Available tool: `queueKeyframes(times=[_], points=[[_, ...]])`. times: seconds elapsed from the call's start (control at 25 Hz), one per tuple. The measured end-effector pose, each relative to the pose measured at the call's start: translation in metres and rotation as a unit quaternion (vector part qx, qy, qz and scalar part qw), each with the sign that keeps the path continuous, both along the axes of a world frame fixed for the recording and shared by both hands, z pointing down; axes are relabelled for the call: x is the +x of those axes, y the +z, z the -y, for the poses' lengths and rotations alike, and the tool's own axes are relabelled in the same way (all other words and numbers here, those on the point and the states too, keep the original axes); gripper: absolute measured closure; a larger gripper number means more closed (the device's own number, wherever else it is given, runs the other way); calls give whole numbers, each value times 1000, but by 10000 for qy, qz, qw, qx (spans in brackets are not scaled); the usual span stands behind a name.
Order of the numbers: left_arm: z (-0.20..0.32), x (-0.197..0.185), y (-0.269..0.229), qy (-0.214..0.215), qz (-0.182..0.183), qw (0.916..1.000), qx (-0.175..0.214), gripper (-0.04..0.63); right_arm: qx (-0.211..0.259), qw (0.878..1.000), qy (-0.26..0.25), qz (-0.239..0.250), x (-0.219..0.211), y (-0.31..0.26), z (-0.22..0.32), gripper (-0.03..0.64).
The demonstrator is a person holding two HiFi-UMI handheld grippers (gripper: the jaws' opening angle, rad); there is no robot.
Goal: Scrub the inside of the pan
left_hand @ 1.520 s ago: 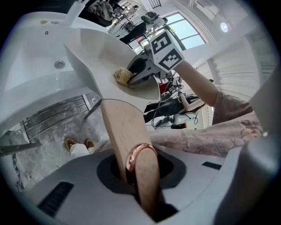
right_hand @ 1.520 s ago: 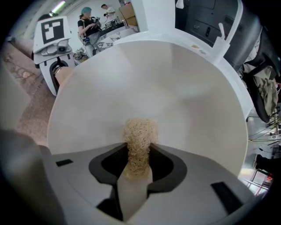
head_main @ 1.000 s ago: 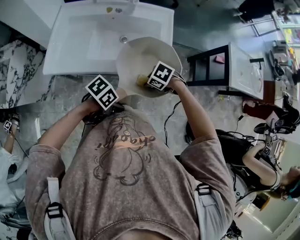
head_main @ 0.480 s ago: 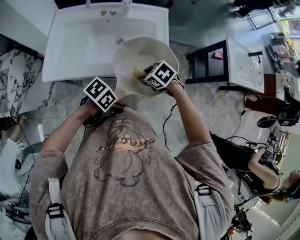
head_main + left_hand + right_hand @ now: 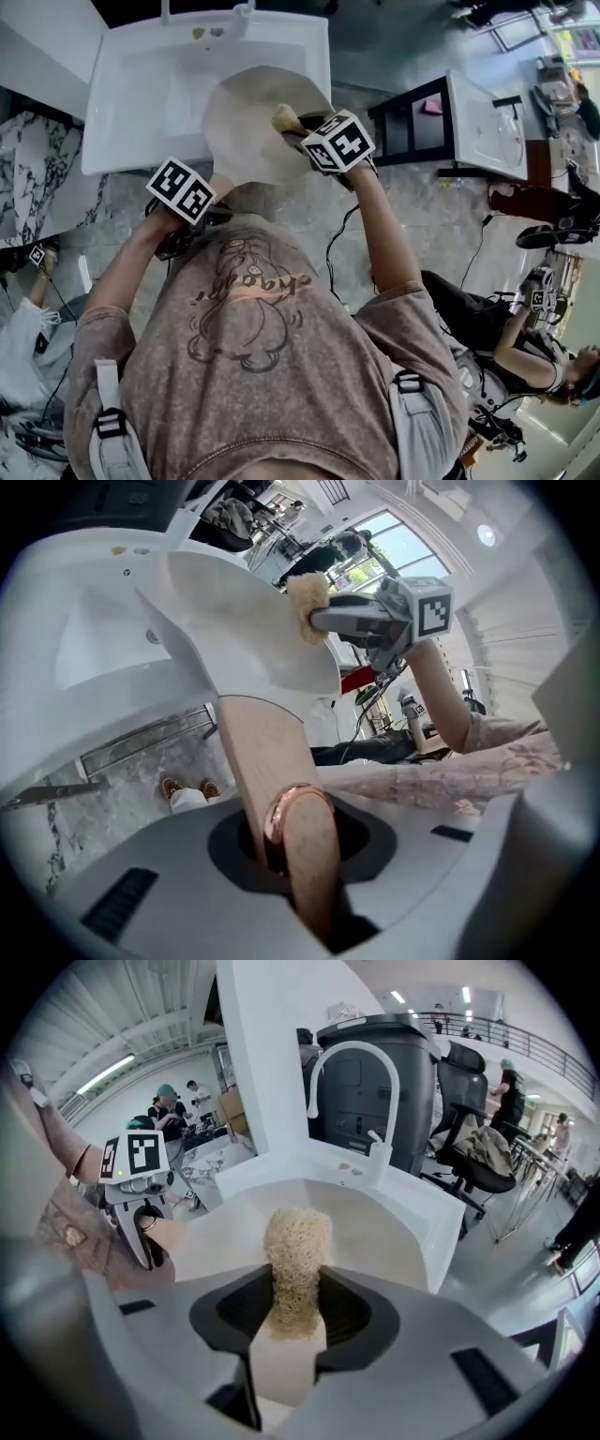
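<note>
Left claw (image 5: 289, 841) clamps the pan (image 5: 246, 131) by its stiff wooden handle (image 5: 258, 752), probably the surest hold. Right claw (image 5: 295, 1312) pinches a soft, springy scrubber (image 5: 298, 1237).

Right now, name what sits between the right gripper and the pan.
A tan sponge, clamped in the right gripper, reaches toward the pan; the right gripper view shows it.

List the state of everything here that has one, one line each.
left claw, shut on the pan handle
right claw, shut on the scrubber
pan, tilted, held up by its handle over the sink
scrubber, gripped, at the pan's far rim
faucet, no water seen running
</note>
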State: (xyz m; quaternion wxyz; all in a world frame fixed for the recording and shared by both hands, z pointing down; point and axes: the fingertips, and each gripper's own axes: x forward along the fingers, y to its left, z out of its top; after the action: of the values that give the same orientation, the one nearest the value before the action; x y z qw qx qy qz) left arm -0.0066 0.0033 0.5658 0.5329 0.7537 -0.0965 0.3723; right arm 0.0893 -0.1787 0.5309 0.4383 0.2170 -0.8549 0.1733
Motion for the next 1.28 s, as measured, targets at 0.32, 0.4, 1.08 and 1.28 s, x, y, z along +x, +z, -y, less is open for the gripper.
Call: queueKeyframes(times=[0.32, 0.4, 1.08, 1.28], points=[[33, -38, 6, -978, 184, 9950, 77, 520, 334, 9933, 901, 638, 25, -20, 11, 459], [41, -48, 9, -1242, 306, 9917, 131, 520, 409, 9898, 1108, 801, 29, -20, 7, 459], [80, -94, 15, -2245, 1136, 9647, 779, 518, 393, 9480, 2723, 1599, 45, 31, -33, 459], [83, -91, 12, -2386, 979, 9637, 686, 518, 305, 9467, 2794, 1571, 45, 39, -32, 459]])
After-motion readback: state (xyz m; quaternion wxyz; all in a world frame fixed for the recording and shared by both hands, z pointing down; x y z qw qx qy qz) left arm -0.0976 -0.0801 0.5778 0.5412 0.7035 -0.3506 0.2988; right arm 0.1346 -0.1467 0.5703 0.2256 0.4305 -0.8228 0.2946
